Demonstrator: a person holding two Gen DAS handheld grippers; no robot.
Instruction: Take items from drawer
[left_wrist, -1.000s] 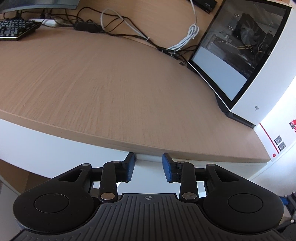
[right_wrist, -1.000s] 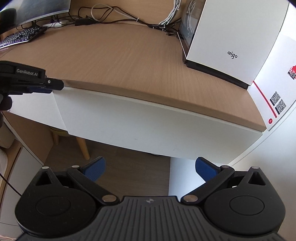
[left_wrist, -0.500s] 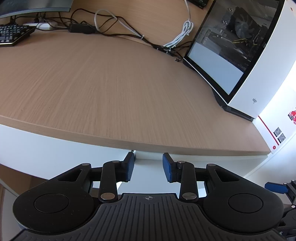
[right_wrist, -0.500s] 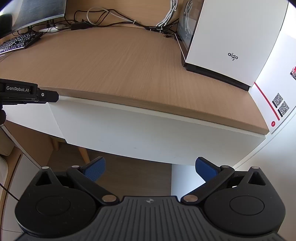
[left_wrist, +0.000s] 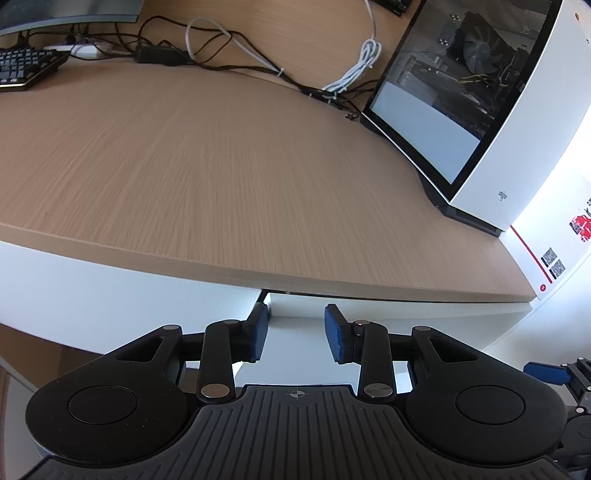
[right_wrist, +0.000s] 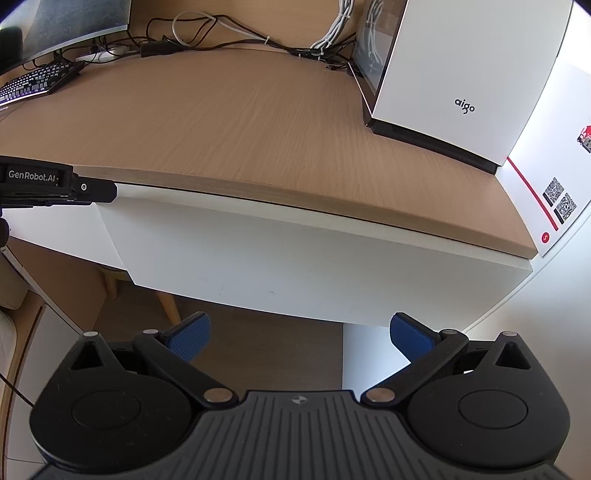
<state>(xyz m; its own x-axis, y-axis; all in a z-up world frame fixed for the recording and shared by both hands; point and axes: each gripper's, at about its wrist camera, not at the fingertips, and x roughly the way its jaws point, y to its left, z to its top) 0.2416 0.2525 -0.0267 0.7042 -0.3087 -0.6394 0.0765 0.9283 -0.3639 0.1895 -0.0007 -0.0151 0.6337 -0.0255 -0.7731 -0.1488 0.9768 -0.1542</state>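
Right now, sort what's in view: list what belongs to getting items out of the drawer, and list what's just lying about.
For the job:
- white drawer front under the desk edge, shut
- left gripper, jaws apart, at the drawer's left end
- right gripper, jaws wide, empty

Just lying about:
- white computer case
- keyboard
- cables
- monitor

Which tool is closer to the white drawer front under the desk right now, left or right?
Left. The left tool is up at the drawer front, near its left top corner, fingertips just short of it. The right tool is set back and lower, below its bottom edge.
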